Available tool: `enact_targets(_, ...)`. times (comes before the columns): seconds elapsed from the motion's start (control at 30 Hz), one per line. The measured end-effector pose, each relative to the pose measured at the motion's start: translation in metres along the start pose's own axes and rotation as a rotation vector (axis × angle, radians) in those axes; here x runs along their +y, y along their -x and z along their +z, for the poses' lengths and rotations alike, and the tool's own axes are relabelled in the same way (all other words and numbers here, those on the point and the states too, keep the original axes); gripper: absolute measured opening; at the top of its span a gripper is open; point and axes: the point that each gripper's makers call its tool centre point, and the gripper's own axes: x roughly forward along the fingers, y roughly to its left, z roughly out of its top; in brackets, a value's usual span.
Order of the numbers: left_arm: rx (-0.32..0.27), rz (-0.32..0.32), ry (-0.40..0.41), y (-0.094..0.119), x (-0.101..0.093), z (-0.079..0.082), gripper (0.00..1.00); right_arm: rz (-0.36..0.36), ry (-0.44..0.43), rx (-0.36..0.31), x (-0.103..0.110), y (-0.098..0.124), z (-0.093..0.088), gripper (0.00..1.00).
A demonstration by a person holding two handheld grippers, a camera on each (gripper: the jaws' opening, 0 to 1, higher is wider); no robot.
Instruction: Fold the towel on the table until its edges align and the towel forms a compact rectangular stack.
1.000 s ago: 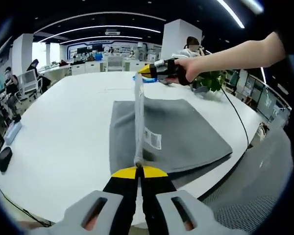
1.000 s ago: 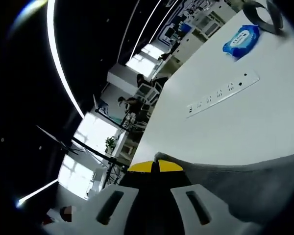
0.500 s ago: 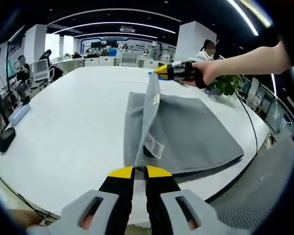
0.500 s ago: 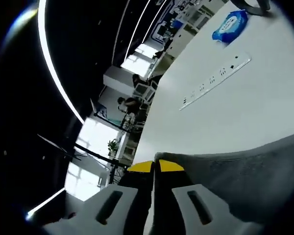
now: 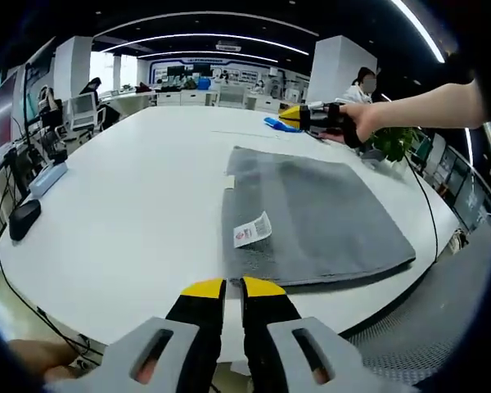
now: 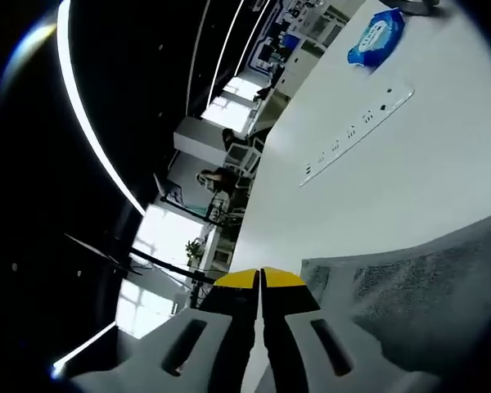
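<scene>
**A:** What does the left gripper view show?

**B:** A grey towel (image 5: 311, 217) lies flat on a broad white bench (image 5: 131, 213), folded over, with a white label (image 5: 252, 231) turned up near its closer edge. The left claw (image 5: 224, 286) sits at the bottom, its yellow tips nearly together with a narrow gap, gripping nothing; the towel's edge is just beyond them. At the towel's far corner a person's hand (image 5: 367, 124) holds the right claw (image 5: 293, 117). Its yellow tips look closed, above the bench, and I cannot see anything held in them. A blue packet (image 5: 274, 124) lies just behind it.

**A:** And the right gripper view?

**B:** This view is strongly tilted. The right claw (image 6: 260, 278) rises from the bottom with its tips pressed together and nothing between them. The towel (image 6: 409, 299) has its corner just beside those tips, lying on the bench (image 6: 409, 172). Farther off are a white power strip (image 6: 356, 127) and the blue packet (image 6: 376, 34).
</scene>
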Motion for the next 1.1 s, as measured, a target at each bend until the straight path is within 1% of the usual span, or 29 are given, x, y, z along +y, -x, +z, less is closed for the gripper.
enact_targets(0.1,-0.01,-0.017,-0.007,0.001,-0.006,0.005,0.07,-0.006,-0.002,-0.006,-0.003,0.01,0.004,0.0)
enact_targets(0.17,-0.007,-0.034,-0.044,0.004,-0.01,0.009,0.08,-0.016,-0.006,-0.013,-0.006,0.018,0.013,0.0)
enact_targets(0.23,0.0,-0.032,-0.068,0.005,-0.008,0.012,0.09,-0.02,0.004,-0.024,-0.006,0.029,0.024,0.0)
enact_targets(0.3,-0.013,-0.035,-0.083,0.009,-0.007,0.018,0.1,-0.027,0.028,-0.045,-0.007,0.039,0.039,0.0)
enact_targets(0.43,-0.056,-0.045,-0.096,0.015,-0.009,0.037,0.1,-0.045,0.049,-0.086,-0.008,0.065,0.06,0.0)
enact_targets(0.5,-0.07,-0.061,-0.13,0.017,-0.015,0.05,0.1,-0.049,0.05,-0.107,-0.01,0.077,0.069,0.0)
enact_targets(0.57,-0.076,-0.079,-0.168,0.018,-0.021,0.06,0.11,-0.051,0.045,-0.136,-0.01,0.087,0.074,0.0)
enact_targets(0.63,-0.086,-0.099,-0.219,0.019,-0.03,0.072,0.11,-0.048,0.035,-0.159,-0.01,0.1,0.077,0.0)
enact_targets(0.77,-0.114,-0.142,-0.269,0.021,-0.05,0.092,0.11,-0.043,0.008,-0.198,-0.013,0.121,0.082,0.01)
enact_targets(0.83,-0.126,-0.171,-0.291,0.019,-0.062,0.1,0.11,-0.041,0.004,-0.215,-0.013,0.132,0.084,0.01)
enact_targets(0.9,-0.118,-0.205,-0.318,0.016,-0.074,0.103,0.11,-0.037,0.0,-0.233,-0.014,0.142,0.085,0.01)
enact_targets(0.97,-0.109,-0.232,-0.351,0.012,-0.085,0.106,0.11,-0.041,0.016,-0.225,-0.016,0.149,0.083,0.01)
enact_targets(1.0,-0.1,-0.251,-0.382,0.01,-0.093,0.107,0.11,-0.05,0.034,-0.2,-0.02,0.153,0.077,0.01)
enact_targets(1.03,-0.099,-0.257,-0.393,0.009,-0.096,0.107,0.11,-0.057,0.039,-0.188,-0.023,0.156,0.074,0.01)
enact_targets(1.07,-0.101,-0.271,-0.415,0.005,-0.105,0.11,0.11,-0.067,0.037,-0.186,-0.028,0.16,0.072,0.01)
enact_targets(1.1,-0.103,-0.284,-0.421,0.003,-0.112,0.112,0.11,-0.072,0.035,-0.188,-0.031,0.163,0.071,0.01)
